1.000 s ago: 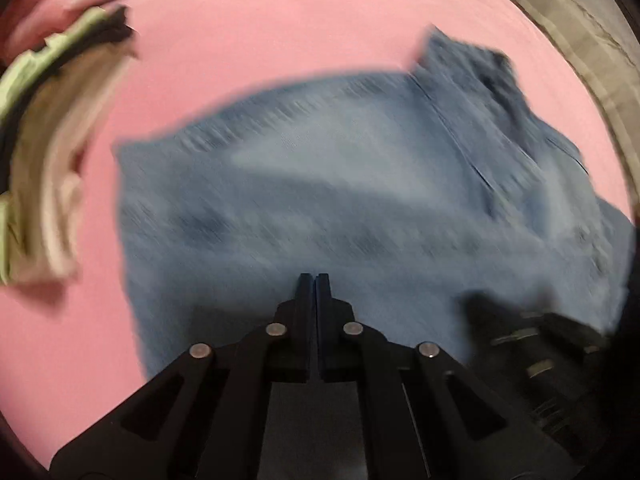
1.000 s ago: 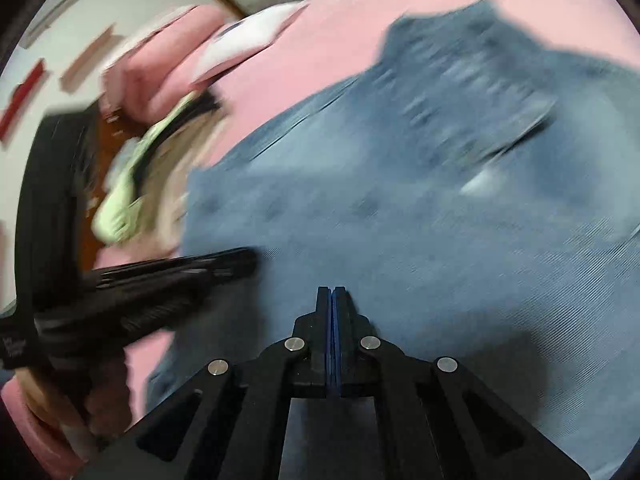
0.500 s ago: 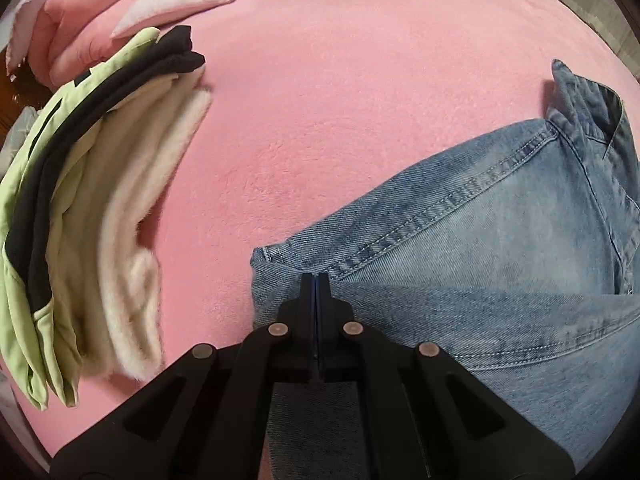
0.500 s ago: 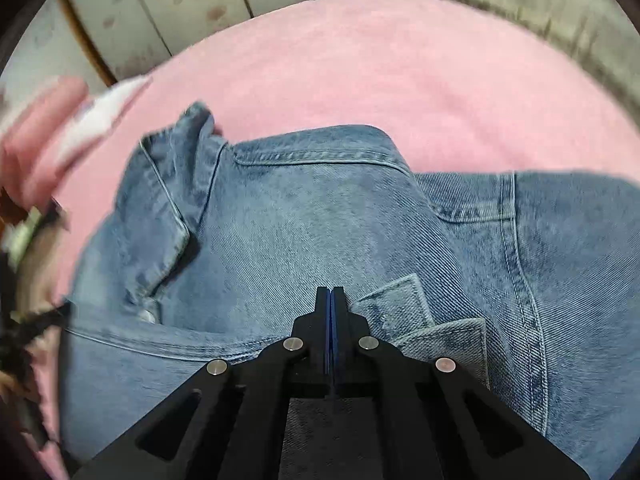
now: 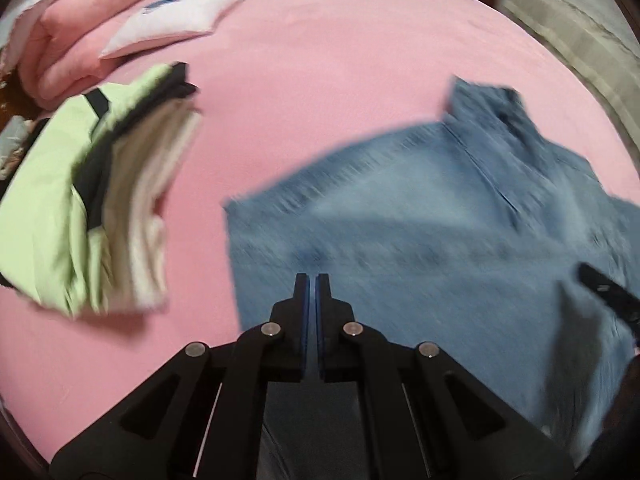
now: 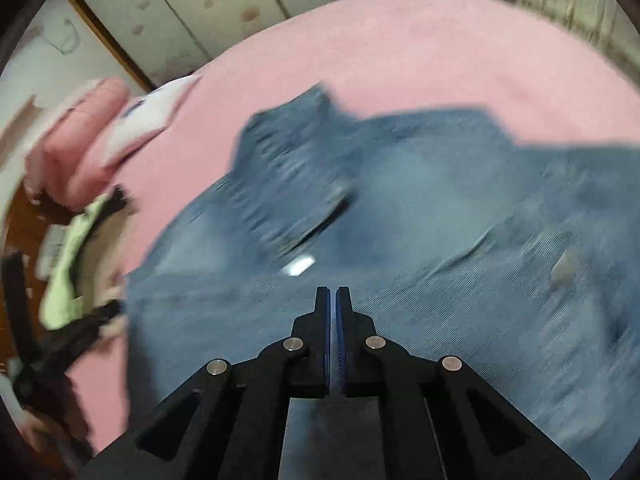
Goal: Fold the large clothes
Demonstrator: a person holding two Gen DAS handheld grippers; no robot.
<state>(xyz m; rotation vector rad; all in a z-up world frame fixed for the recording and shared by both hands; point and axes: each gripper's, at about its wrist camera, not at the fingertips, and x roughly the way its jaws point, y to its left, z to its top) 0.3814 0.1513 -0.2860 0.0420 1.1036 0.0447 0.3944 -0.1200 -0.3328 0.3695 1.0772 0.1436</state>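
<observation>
A: Denim garment (image 5: 420,248) first: where does it lie from each tool?

B: Spread on the pink bed (image 5: 340,72), straight ahead of and under both. The left tool (image 5: 312,280) sits near its left edge; the right tool (image 6: 333,294) is over its middle. In the left view the long axis runs from lower right up toward the collar-like flap at the far end, though blur makes that rough.

A: Which is nearer an edge to fold from?

B: The left one, I'd judge. The right has cloth on every side.

A: And the tools?

B: Each shows only a thin slit between its fingers, nearly together. Whether cloth is pinched there I cannot tell.

A: Material?

B: Mid-blue denim, stiff-looking, with seams and a pale patch or tag. The bed cover looks soft and fleecy. A folded stack (image 5: 100,200) of pale green, black and cream clothes lies well apart to the left, pillows (image 5: 172,20) beyond.
</observation>
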